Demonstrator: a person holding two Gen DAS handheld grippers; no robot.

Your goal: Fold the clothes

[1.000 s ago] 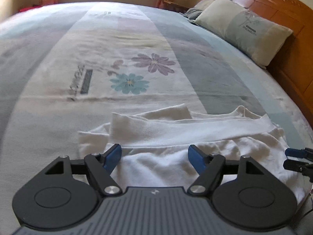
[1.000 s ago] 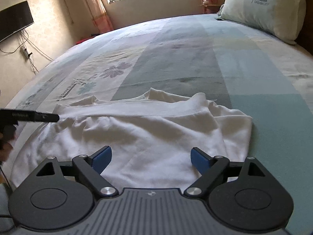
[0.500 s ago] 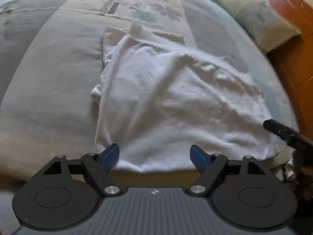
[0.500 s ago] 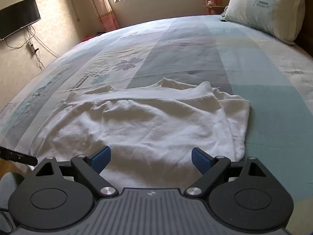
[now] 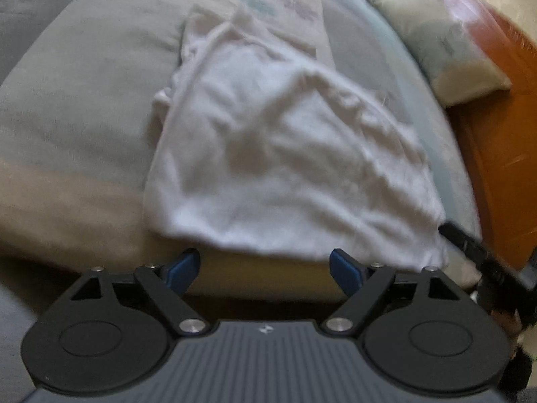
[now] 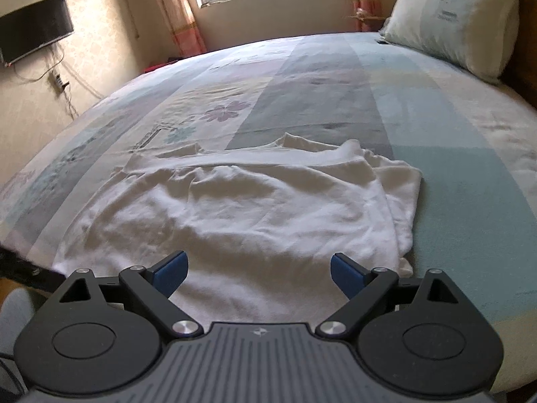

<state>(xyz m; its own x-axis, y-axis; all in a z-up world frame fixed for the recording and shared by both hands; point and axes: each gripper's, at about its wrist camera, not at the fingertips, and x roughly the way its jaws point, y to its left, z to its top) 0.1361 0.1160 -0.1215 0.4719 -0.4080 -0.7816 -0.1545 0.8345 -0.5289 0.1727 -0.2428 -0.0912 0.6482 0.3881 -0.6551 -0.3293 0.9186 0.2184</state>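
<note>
Both claws are found released: the left gripper (image 5: pixel 263 267), low centre of its view, has just been opening with nothing between the jaws, and the right gripper (image 6: pixel 258 273) is spread above cloth, ungripped. A white garment (image 6: pixel 235 215) is noted mid-frame on the bed (image 6: pixel 453 154), partly folded, wrinkled, its ribbed band at the far side. It is judged light, limp and non-slippery; the near hem corners are recommended as holds.
</note>
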